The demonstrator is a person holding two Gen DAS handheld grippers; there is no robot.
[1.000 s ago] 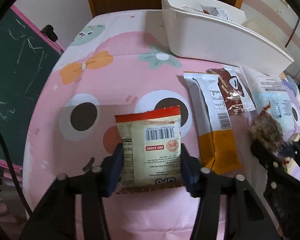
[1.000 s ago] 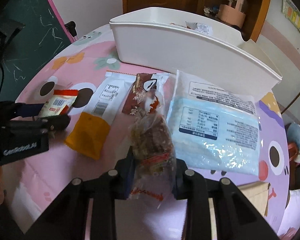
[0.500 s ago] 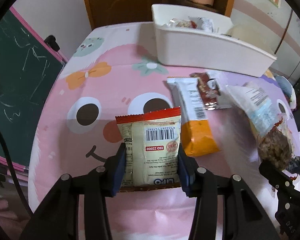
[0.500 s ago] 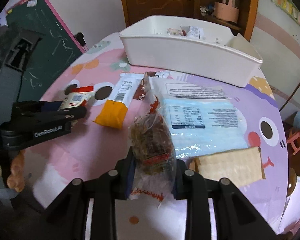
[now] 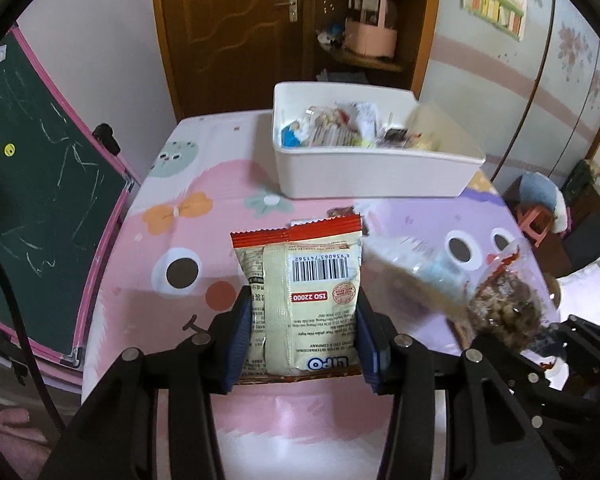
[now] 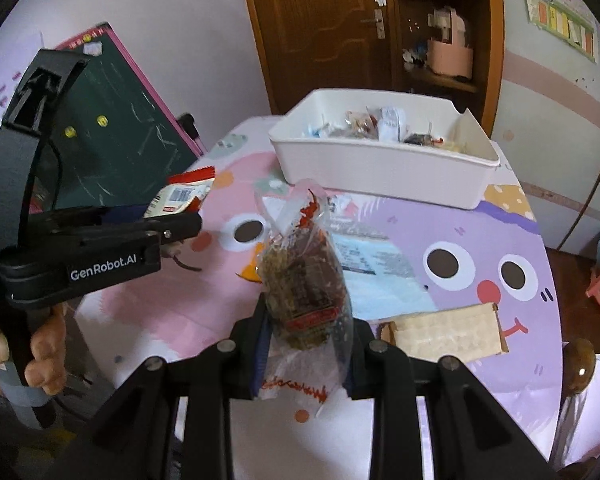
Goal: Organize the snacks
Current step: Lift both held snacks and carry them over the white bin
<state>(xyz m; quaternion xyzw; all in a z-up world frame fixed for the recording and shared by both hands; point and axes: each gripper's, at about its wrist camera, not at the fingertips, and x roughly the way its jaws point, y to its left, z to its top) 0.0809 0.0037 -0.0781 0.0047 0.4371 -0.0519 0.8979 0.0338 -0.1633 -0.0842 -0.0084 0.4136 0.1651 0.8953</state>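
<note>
My left gripper is shut on a cream snack packet with a red top edge and a barcode, held high above the table; it also shows in the right wrist view. My right gripper is shut on a clear bag of brown snack, also lifted; the bag shows in the left wrist view. A white bin with several snacks inside stands at the far side of the table.
On the pink and purple cartoon tablecloth lie a pale blue packet, a beige packet and an orange-ended packet, mostly hidden. A green chalkboard stands left. A wooden door and shelves are behind.
Both grippers have risen and pulled back from the table with their packets still held. The bin's inside has come into view.
</note>
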